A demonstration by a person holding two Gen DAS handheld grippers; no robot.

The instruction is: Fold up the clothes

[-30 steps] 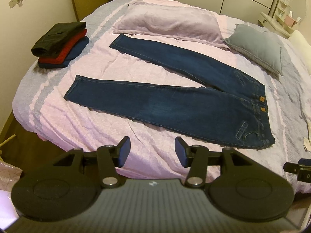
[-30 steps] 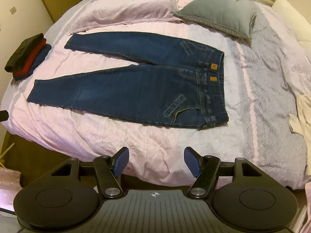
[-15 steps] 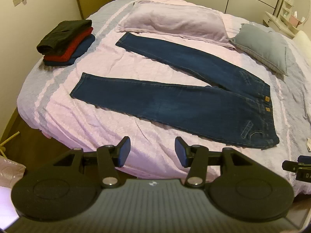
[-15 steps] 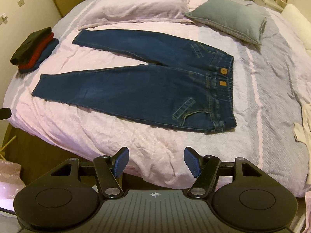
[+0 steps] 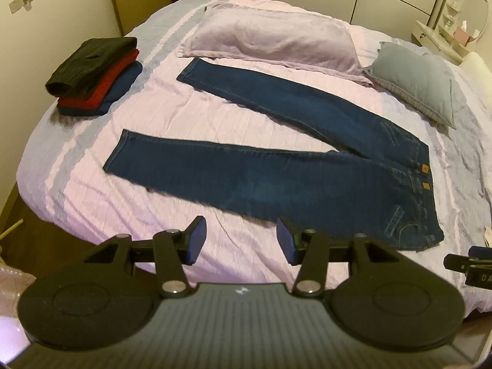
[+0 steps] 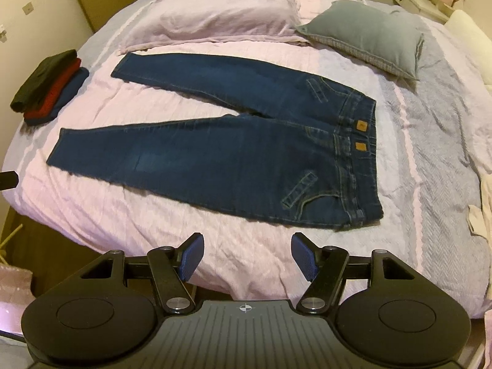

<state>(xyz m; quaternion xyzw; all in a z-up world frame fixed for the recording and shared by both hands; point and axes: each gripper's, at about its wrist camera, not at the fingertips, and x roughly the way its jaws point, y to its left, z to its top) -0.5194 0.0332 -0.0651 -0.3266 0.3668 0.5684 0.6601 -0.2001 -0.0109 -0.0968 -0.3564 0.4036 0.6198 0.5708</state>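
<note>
Dark blue jeans (image 5: 276,169) (image 6: 233,141) lie flat on the pink bedspread, legs spread apart toward the left, waistband with two tan patches at the right. My left gripper (image 5: 238,240) hangs open over the bed's near edge, short of the nearer leg, nothing between its blue pads. My right gripper (image 6: 246,255) is also open and empty, just below the jeans' hip and waistband corner. A tip of the right gripper shows at the left wrist view's right edge.
A stack of folded clothes (image 5: 92,73) (image 6: 46,89), black over red over blue, sits at the bed's left side. A pink pillow (image 5: 270,37) and a grey cushion (image 6: 366,37) lie at the head. A cream garment (image 6: 482,206) lies at the right edge. Dark floor (image 6: 18,246) lower left.
Both grippers moved forward toward the bed, so the jeans now sit larger and nearer in both views. The jaws kept the same opening and the jeans did not move.
</note>
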